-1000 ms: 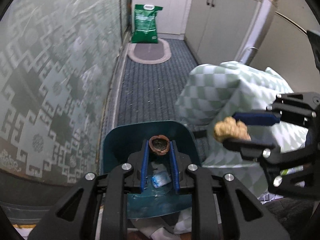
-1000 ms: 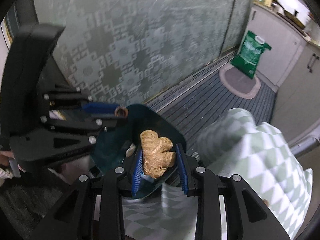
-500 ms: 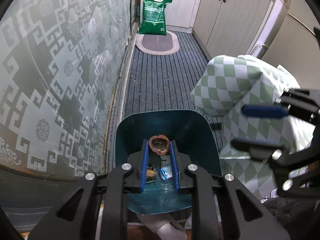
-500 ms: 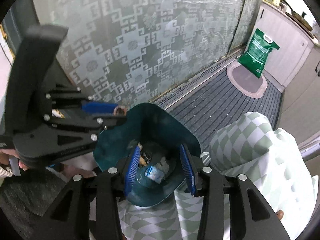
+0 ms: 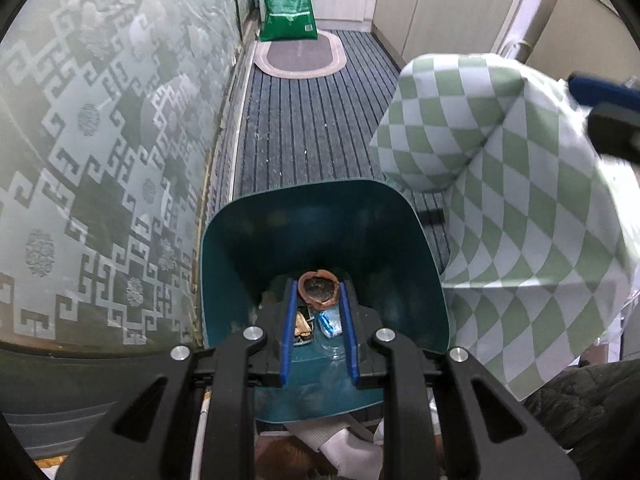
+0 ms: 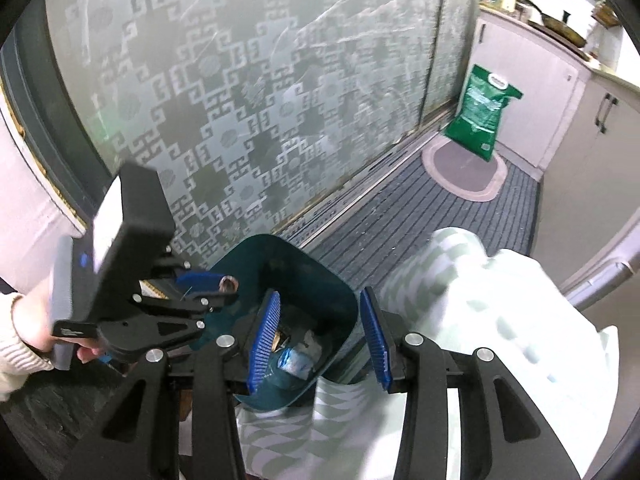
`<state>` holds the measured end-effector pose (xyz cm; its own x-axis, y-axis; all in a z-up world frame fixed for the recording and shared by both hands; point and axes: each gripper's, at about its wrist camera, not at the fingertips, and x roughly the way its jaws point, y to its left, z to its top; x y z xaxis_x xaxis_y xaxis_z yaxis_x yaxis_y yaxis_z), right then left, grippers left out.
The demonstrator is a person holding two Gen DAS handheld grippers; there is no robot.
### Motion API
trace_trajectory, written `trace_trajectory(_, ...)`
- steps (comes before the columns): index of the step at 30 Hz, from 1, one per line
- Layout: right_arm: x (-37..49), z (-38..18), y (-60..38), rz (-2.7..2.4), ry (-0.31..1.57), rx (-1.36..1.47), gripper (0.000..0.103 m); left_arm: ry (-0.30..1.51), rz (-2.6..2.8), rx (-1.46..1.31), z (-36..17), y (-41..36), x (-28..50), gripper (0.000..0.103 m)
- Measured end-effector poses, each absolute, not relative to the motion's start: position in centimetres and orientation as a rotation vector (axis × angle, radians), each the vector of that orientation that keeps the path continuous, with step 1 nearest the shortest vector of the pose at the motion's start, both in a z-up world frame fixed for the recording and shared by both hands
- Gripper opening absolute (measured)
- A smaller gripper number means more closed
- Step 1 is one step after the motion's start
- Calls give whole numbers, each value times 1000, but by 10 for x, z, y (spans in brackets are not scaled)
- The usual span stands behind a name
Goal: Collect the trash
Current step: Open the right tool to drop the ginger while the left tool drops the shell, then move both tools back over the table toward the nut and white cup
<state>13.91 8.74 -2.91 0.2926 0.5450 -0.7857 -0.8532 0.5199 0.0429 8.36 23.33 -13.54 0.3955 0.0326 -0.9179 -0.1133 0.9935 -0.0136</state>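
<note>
- Teal plastic forms the trash bin (image 5: 320,236) that we hold our grippers over; it stands on the striped grey floor mat (image 5: 312,128), just beside the frosted patterned glass door (image 5: 104,152) on its left and a green-and-white checked cloth (image 5: 512,184) on its right
- our left gripper (image 5: 319,295) points down into the bin's mouth; its blue pads stand narrow and pinch a round brown shell piece (image 5: 319,289), dark inside, at the fingertips
- our right gripper (image 6: 320,332) is over the near right rim of the bin; its jaws stand partly apart with nothing between the pads, only the bin's inside showing through the gap
- at the bottom of the bin we see a blue-and-white wrapper (image 6: 294,360), a clear plastic piece and some brown scraps (image 5: 301,325)
- in the right wrist view a hand (image 6: 34,326) in a cream knitted sleeve holds the left gripper's handle at the left edge
- far along the mat lie an oval rug (image 5: 300,58) and an upright green bag (image 5: 289,4), near pale cabinets (image 6: 532,92)
</note>
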Motion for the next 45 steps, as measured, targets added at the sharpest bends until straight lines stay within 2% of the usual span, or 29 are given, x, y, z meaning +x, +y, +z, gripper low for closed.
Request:
trace_trajectory(12,169,-3,9,849,811,-296,42,1277,116,-31,-173,224,94,22)
trace_trajectory(20,180,3,-37,785,801,-241,42,1296,143,-9,-179,217,99,23)
trace_trajectory(22,181,3,-45,775,802,-235,42,1283,139,-8,-175,212,101,31)
trace_trajectory(23,181,2,-50,769,805,-232,42,1276,131,-2,-174,208,102,32)
trace_trajectory(32,183,-10,-80,729,831,-235,42,1195,90,9,-150,173,112,31)
trace_trajectory(45,176,-43,-92,727,878,-297,42,963,38,-107,-70,144,116,31)
